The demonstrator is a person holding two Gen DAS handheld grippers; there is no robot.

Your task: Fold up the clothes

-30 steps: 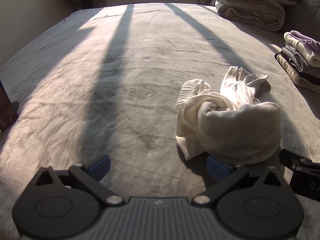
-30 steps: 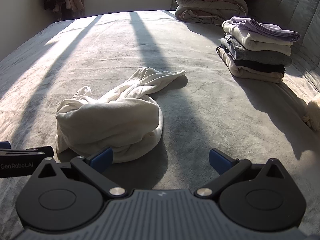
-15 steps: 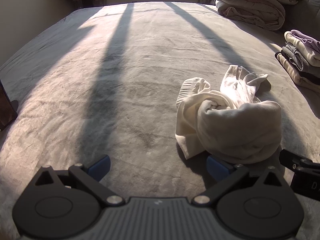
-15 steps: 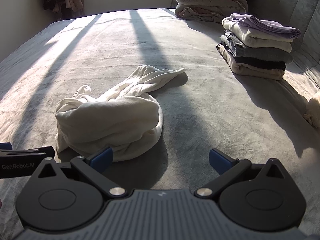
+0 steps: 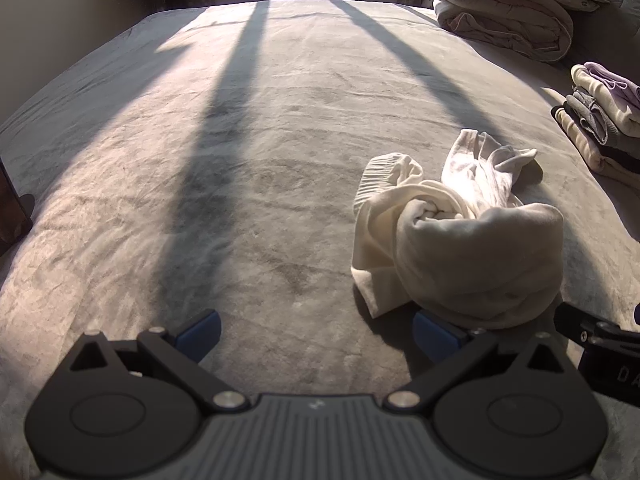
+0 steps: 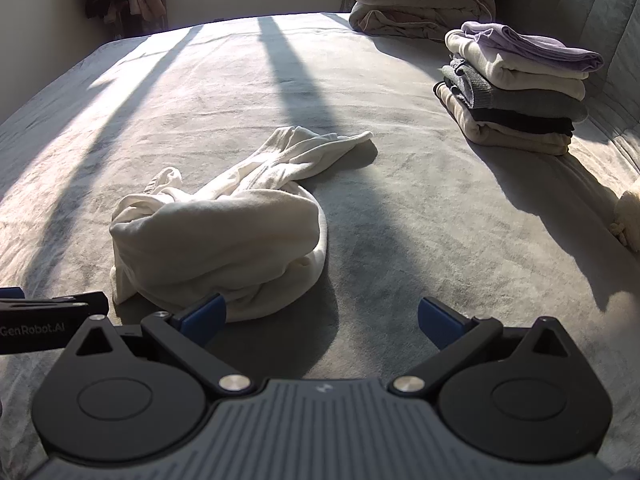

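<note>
Left gripper: the left gripper (image 5: 316,330) has its jaws spread wide with nothing between them, low over the bed (image 5: 240,160).
Right gripper: the right gripper (image 6: 322,316) is likewise wide open and empty, beside the left one at the near edge.
Garment: a crumpled cream garment (image 6: 224,236) lies bunched on the bed, not yet spread or folded.
Direction from the left gripper: ahead and to its right; its right finger tip sits just at the bundle's near hem.
Direction from the right gripper: ahead and to its left; its left finger tip is just at the same near hem.
Long axis: from the fat near bundle a twisted tail runs away from both grippers, slanting rightward.
Nearer arm: about equal; the bundle lies between the two, so each could take a near edge.
Background: a stack of folded clothes (image 6: 516,84) lies far right, well apart; rolled bedding (image 6: 420,0) beyond.
</note>
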